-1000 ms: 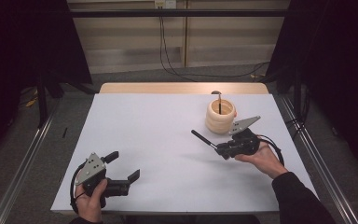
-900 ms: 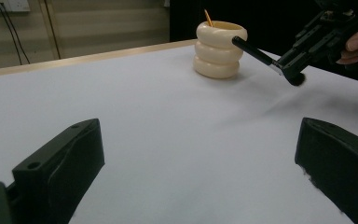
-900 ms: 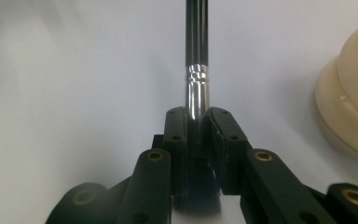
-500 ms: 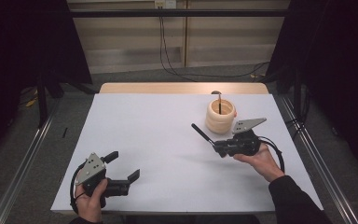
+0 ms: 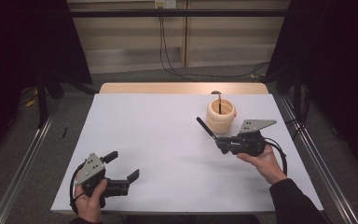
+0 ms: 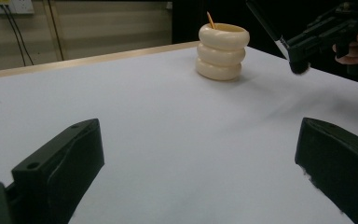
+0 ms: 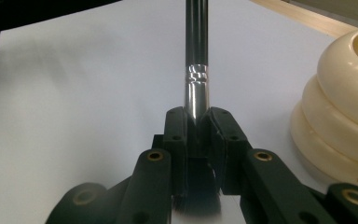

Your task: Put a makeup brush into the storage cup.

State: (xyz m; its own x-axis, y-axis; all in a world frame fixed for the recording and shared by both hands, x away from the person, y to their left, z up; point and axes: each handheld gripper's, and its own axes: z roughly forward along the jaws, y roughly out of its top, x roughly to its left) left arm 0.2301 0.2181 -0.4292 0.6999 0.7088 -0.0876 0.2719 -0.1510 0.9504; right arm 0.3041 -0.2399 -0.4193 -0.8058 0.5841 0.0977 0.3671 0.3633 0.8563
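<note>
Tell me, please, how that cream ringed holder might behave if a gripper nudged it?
The holder looks squat with a wide base, so it would probably slide rather than tip. Its glossy surface suggests glazed ceramic: likely slippery and chippable. The thin stick inside may rattle.

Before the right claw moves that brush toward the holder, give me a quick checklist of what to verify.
1. Right claw shut on the brush at its metal ferrule: ok.
2. Brush handle points up and away from the claw, off the table: ok.
3. Cream ringed holder upright: ok.
4. Holder opening free: not ok, one thin stick already stands in it.
5. Left claw open, resting well away from the holder: ok.
6. Bristle end of the brush: cannot tell, hidden between the jaws.
</note>
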